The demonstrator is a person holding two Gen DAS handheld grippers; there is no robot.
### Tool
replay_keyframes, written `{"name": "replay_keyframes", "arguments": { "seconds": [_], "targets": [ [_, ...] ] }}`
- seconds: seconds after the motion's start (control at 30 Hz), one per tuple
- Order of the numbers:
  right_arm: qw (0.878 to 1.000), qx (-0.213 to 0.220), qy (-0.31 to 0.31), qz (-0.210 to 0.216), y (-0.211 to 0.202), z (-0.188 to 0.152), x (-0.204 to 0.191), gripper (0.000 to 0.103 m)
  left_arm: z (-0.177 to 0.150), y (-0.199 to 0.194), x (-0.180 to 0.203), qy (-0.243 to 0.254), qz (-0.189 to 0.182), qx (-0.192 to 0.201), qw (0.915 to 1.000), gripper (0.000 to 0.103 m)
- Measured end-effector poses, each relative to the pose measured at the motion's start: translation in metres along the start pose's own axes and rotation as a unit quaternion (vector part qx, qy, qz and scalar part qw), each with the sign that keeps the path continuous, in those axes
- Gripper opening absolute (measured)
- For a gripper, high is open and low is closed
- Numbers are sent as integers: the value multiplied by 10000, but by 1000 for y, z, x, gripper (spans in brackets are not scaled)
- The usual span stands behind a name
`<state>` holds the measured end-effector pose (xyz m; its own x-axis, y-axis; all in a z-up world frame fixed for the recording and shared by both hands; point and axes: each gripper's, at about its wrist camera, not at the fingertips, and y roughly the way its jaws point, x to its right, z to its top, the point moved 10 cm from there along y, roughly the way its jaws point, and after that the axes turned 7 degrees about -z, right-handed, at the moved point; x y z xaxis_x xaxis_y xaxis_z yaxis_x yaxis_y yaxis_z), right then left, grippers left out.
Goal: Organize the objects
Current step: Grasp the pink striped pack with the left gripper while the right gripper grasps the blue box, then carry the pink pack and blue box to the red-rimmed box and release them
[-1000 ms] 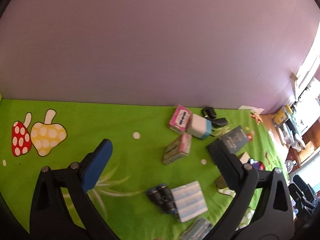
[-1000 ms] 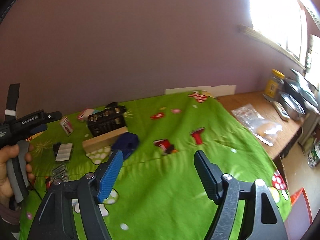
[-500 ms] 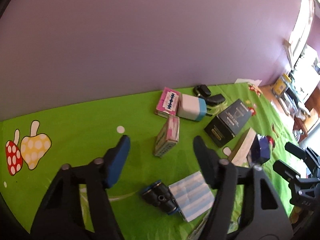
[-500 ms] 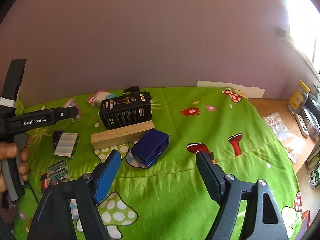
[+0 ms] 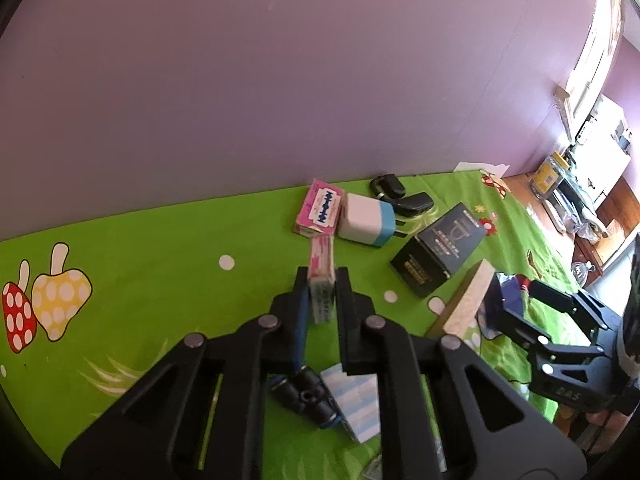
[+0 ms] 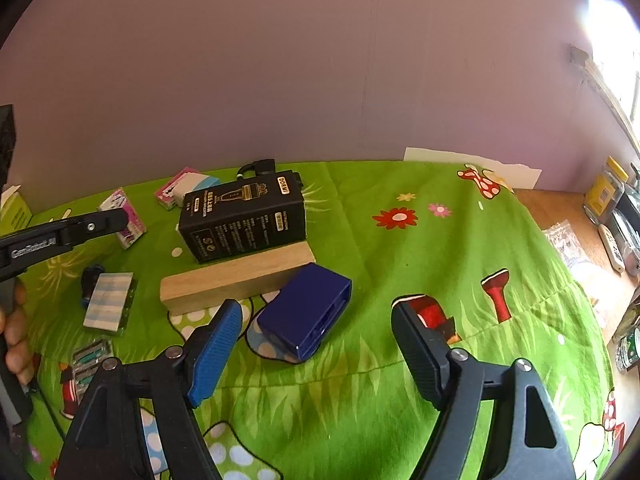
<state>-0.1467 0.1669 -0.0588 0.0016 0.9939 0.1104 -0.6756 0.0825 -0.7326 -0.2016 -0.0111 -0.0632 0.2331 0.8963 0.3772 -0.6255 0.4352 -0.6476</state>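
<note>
My left gripper [image 5: 323, 280] is shut on a slim pink-and-white box [image 5: 321, 256], which stands on edge on the green cloth [image 5: 160, 264]. The right wrist view shows that fingertip [image 6: 114, 219] against the same box [image 6: 130, 230]. My right gripper [image 6: 316, 312] hangs over a dark blue box [image 6: 304, 314] lying on its side. Its jaws are closing slightly, with the blue box ahead between them and the pads clear of it. Behind the blue box lie a wooden block [image 6: 236, 280] and a black carton [image 6: 244, 216].
A pink razor-blade box [image 5: 322, 208], a white-and-blue cube [image 5: 366, 220] and black clips [image 5: 388, 186] sit near the purple wall. A black fitting [image 5: 304, 394] and a striped pack [image 5: 356, 400] lie under the left gripper. A wooden side table with jars [image 6: 608, 188] stands at the right.
The left jaws have closed from wide open onto the slim pink box. The right gripper has come down and forward toward the blue box, which now fills more of its view.
</note>
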Motion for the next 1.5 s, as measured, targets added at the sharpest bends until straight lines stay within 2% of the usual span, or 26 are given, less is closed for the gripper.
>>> {"name": "replay_keyframes", "arguments": {
  "seconds": [0.07,0.17,0.23,0.4,0.57,1.0,1.23,1.5],
  "targets": [
    [10000,-30,0,-24,4,0,0,69,2,-3,2,-2,-7,56,10000,15],
    [9999,-104,10,6,9,-1,-2,50,5,-13,0,2,-6,151,9999,15],
    [9999,-122,-18,6,11,-2,-4,32,7,-17,2,-7,-34,197,9998,14],
    [9999,-125,1,45,10,-3,-2,31,11,-20,9,14,-155,298,9994,14],
    [10000,-50,30,29,0,-4,3,31,12,-17,28,-3,-541,320,9980,14],
    [9994,31,319,-162,-42,-15,35,31,4,-25,90,597,-1103,317,9916,14],
    [9985,77,468,-287,-69,-31,60,31,-21,-31,150,1083,-1440,-22,9836,14],
    [9966,182,722,-357,-97,-53,93,31,-56,-51,205,1142,-1831,-173,9763,14]
  ]
}}
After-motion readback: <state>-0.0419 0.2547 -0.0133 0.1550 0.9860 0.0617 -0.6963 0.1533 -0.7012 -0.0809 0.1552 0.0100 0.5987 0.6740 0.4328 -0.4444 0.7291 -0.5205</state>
